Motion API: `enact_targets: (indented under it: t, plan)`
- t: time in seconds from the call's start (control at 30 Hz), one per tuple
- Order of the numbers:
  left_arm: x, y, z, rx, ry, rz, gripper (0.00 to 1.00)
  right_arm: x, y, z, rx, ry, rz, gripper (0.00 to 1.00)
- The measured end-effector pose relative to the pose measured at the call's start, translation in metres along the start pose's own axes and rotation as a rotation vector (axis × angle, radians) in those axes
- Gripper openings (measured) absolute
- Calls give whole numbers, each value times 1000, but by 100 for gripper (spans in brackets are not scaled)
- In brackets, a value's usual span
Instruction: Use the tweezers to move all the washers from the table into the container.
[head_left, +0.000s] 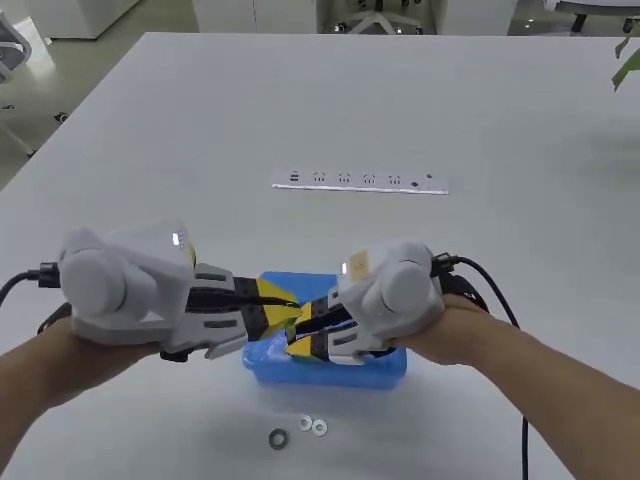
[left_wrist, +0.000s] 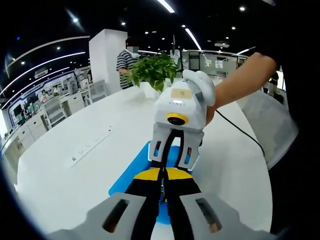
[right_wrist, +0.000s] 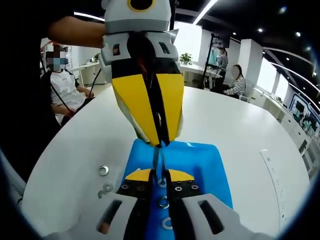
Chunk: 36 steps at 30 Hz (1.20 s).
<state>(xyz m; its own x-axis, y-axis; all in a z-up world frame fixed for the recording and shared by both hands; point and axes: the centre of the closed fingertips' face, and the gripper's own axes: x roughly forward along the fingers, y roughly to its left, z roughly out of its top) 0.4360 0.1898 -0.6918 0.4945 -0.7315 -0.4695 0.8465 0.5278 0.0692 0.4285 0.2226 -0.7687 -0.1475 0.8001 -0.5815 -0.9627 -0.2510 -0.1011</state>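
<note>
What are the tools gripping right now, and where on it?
Both seem shut on the tweezers: the right tool pinches one end, the left tool the other.

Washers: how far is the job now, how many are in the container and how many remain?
Done: about three washers lie in the blue container. In hand: the left gripper and right gripper meet above it, tongs shut, seemingly on the tweezers. Left: three loose washers on the table.

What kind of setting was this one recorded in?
Probably an open-plan office: a big white table with a power strip, a potted plant, and a person seated at another desk.
</note>
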Motion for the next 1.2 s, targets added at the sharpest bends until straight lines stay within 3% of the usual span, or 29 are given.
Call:
enact_targets:
  t: [0.47, 1.2]
  plan:
    - [1, -2, 3, 3, 10, 0, 5, -6, -2, -1, 25, 9, -22, 17]
    - [-5, -8, 18, 25, 4, -10, 5, -39, -5, 9, 130, 4, -121, 35]
